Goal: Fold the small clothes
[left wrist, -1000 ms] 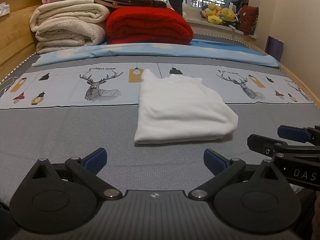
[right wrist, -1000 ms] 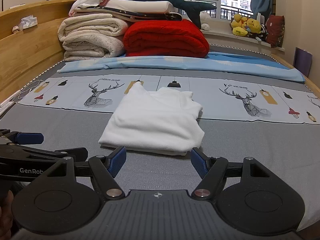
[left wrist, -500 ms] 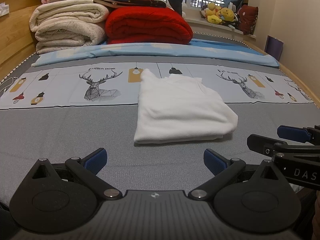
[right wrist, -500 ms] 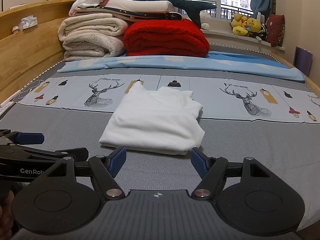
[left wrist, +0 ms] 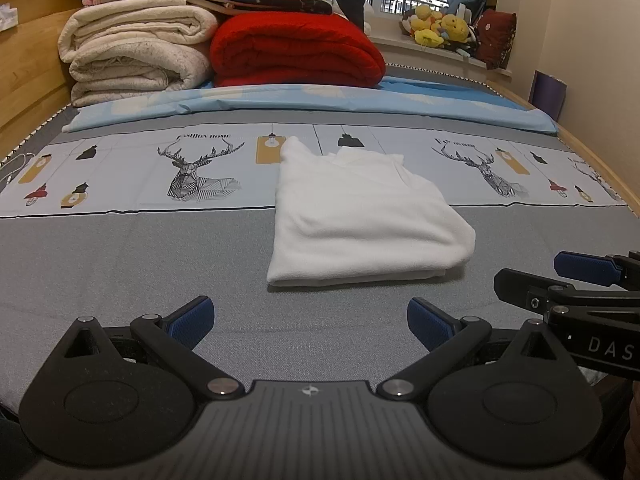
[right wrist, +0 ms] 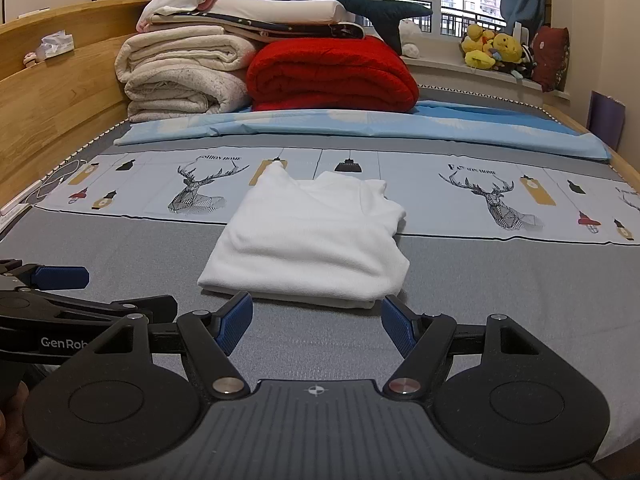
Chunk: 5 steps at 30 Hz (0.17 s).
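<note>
A white folded garment (left wrist: 360, 216) lies flat on the grey bed cover; it also shows in the right wrist view (right wrist: 312, 240). My left gripper (left wrist: 310, 320) is open and empty, held just short of the garment's near edge. My right gripper (right wrist: 316, 320) is open and empty, its blue pads (right wrist: 234, 322) close to the garment's near edge without touching it. Each gripper appears at the side of the other's view: the right gripper in the left wrist view (left wrist: 568, 280), the left gripper in the right wrist view (right wrist: 72, 292).
Folded cream blankets (left wrist: 136, 52) and a red blanket (left wrist: 296, 50) are stacked at the far end of the bed. A blue sheet (left wrist: 312, 100) lies before them. A wooden bed frame (right wrist: 56, 88) runs along the left. Plush toys (right wrist: 496, 50) sit on the windowsill.
</note>
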### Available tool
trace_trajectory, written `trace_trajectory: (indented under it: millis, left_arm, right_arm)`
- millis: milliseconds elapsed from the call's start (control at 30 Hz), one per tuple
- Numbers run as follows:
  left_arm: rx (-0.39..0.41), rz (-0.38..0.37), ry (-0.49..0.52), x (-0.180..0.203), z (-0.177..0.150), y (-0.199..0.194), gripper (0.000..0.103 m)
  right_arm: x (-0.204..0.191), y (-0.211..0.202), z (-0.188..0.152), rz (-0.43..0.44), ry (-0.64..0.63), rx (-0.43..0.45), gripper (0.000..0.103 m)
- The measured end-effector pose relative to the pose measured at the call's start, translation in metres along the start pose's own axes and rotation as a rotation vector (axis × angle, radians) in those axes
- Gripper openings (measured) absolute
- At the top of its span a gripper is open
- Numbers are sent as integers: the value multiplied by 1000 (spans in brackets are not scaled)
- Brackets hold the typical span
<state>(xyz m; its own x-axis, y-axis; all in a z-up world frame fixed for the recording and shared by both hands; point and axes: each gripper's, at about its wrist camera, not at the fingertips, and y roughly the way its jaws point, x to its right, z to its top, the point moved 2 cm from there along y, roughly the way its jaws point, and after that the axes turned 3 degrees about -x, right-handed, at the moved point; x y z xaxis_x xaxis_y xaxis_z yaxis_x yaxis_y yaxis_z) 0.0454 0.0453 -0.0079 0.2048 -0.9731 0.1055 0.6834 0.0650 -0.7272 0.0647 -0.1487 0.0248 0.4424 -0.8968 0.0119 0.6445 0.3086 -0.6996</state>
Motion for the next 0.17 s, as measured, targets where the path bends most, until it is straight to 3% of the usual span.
trace_trajectory:
  millis: [167]
  left_arm:
    - [0, -2, 1, 0, 0, 1, 103]
  right_arm:
    - [0, 0, 0, 1, 0, 0, 73]
